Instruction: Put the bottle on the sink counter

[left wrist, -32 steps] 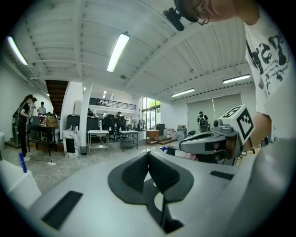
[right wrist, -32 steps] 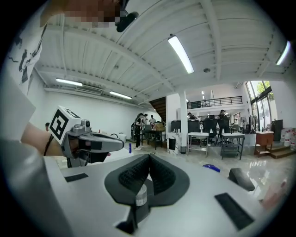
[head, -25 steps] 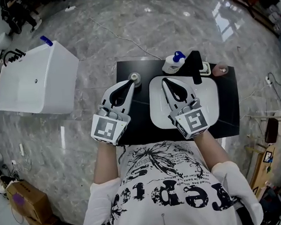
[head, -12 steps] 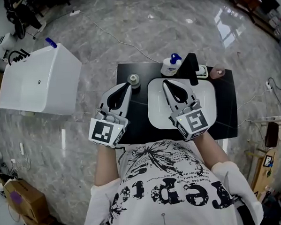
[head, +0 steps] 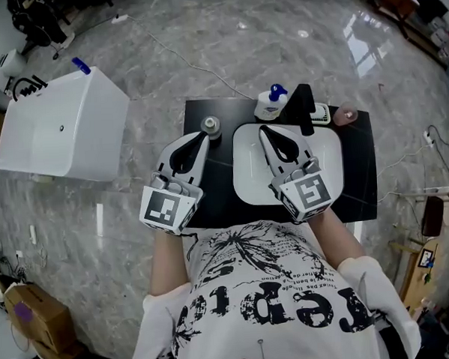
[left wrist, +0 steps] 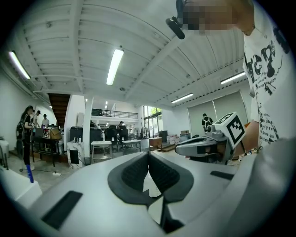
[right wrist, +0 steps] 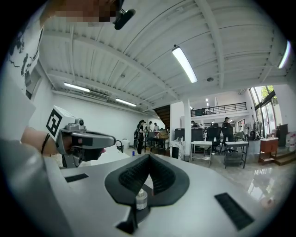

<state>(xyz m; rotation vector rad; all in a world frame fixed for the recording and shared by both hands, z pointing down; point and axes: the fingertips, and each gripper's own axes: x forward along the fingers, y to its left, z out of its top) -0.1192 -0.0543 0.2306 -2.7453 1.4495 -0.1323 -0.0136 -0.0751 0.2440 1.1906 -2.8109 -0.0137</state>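
Observation:
A white bottle with a blue cap (head: 270, 103) stands at the back of the black counter (head: 359, 177), beside the black faucet (head: 305, 107) and behind the white sink basin (head: 325, 170). My left gripper (head: 202, 136) hovers over the counter's left part, shut and empty; its pads meet in the left gripper view (left wrist: 148, 155). My right gripper (head: 264, 131) is over the basin's left side, a short way in front of the bottle, also shut with nothing held (right wrist: 149, 157). Both gripper views tilt up at the ceiling, so neither shows the bottle.
A small capped jar (head: 210, 125) sits just ahead of the left gripper's tips. A pinkish round thing (head: 346, 115) lies at the counter's back right. A white tub (head: 57, 131) stands on the marble floor to the left, with a cardboard box (head: 37, 320) nearer.
Hardly anything differs. The head view has shifted a little, and both grippers stay shut in about the same places over the counter.

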